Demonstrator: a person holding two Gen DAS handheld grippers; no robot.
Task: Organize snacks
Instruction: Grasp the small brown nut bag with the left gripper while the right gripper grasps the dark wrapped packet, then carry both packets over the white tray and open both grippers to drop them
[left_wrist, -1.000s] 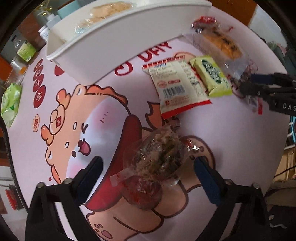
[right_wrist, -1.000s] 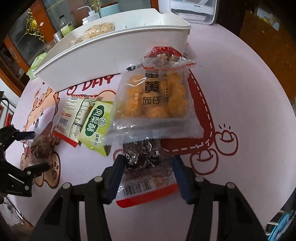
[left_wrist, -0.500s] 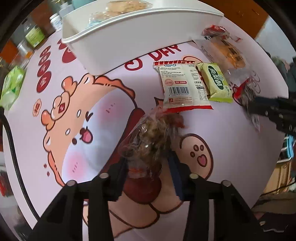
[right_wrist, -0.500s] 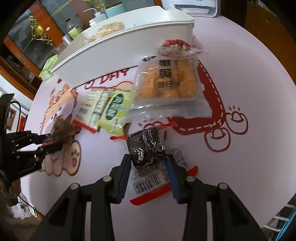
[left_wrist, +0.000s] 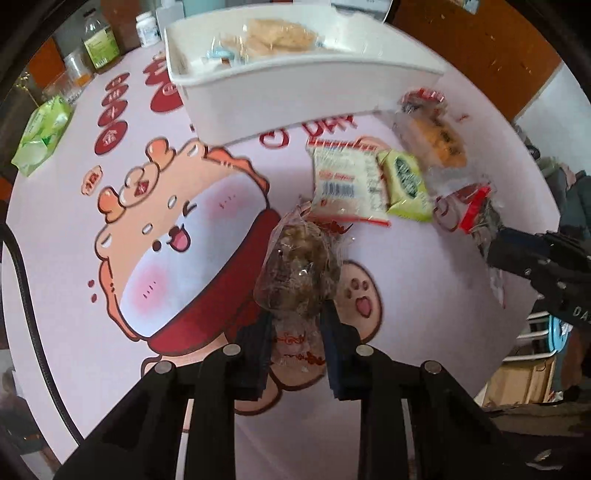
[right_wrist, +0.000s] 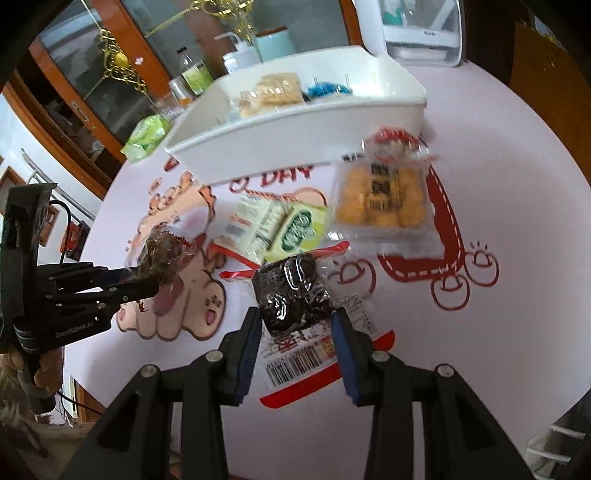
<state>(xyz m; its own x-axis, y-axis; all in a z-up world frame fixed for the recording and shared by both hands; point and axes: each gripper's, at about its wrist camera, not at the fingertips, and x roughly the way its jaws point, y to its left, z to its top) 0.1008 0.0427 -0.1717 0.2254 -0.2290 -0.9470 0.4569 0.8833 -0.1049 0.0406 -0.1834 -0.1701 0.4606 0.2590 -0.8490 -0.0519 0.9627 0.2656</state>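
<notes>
Both claws reach forward toward the white bin (left_wrist: 303, 92) at the table's (left_wrist: 424, 302) far side. The left claw (left_wrist: 295, 332) pinches a clear brown snack (left_wrist: 299, 266), raised off the table. The right claw (right_wrist: 295, 332) grips a dark snack (right_wrist: 291, 295), also lifted. A white packet (right_wrist: 247, 229), green packet (right_wrist: 299, 232) and yellow packet (right_wrist: 380, 199) lie before the bin.

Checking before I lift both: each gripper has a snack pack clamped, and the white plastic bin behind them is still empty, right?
Not quite. The white plastic bin already holds a pale cracker pack and a blue-wrapped item, as the right wrist view shows. Both grippers do clamp packs.
</notes>
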